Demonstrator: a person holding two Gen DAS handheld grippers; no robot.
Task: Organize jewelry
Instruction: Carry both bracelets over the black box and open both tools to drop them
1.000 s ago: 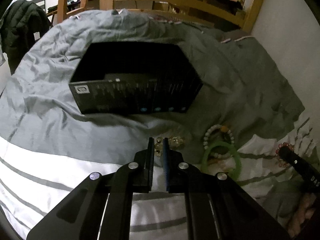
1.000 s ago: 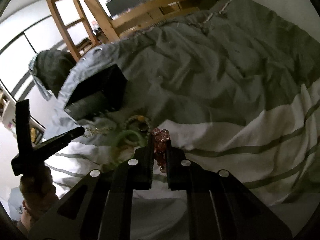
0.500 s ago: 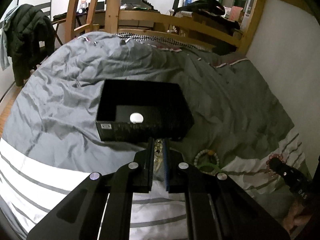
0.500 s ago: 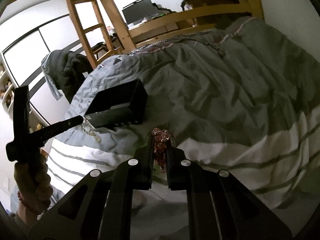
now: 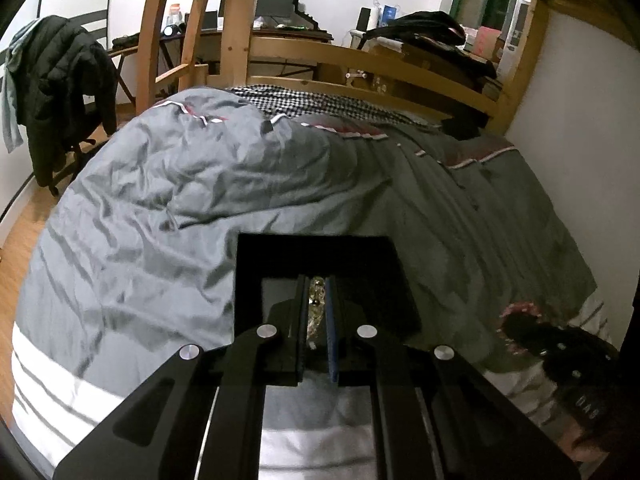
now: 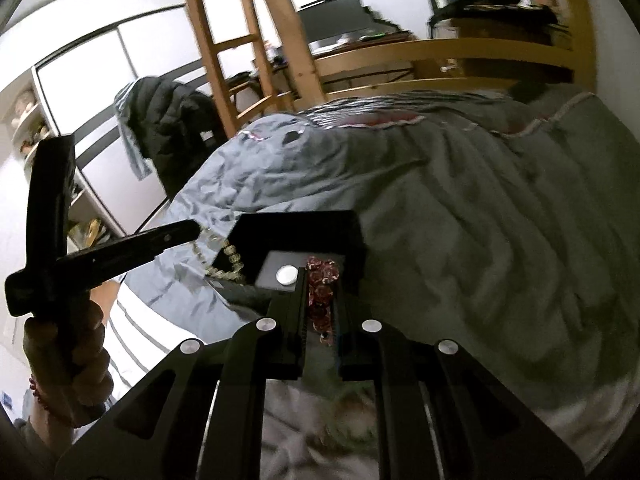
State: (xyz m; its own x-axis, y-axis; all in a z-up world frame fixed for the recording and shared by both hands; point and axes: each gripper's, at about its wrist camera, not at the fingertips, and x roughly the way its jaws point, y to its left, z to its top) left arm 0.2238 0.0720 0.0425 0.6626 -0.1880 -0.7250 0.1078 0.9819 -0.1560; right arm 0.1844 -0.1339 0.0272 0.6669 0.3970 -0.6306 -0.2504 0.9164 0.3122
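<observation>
An open black box [image 5: 320, 252] sits on the grey duvet; it also shows in the right wrist view [image 6: 304, 224], with a white disc [image 6: 287, 275] inside. My left gripper [image 5: 318, 284] is shut on a pale gold bead bracelet [image 5: 316, 312] and holds it over the box; the bracelet [image 6: 222, 254] hangs from that gripper at the box's left rim in the right wrist view. My right gripper [image 6: 322, 276] is shut on a red bead bracelet [image 6: 322, 280] just above the box's near edge. The red bracelet [image 5: 520, 310] and right gripper also show at the lower right of the left wrist view.
The bed has a grey duvet [image 5: 180, 208] with white stripes at the near end. A wooden bed frame and ladder [image 5: 360, 60] stand behind. A white wall [image 5: 580, 140] runs along the right. A dark jacket on a chair [image 5: 60, 92] stands at the left.
Both grippers have risen and moved forward with their bracelets to over the black box. The green ring and other beads on the duvet are out of view.
</observation>
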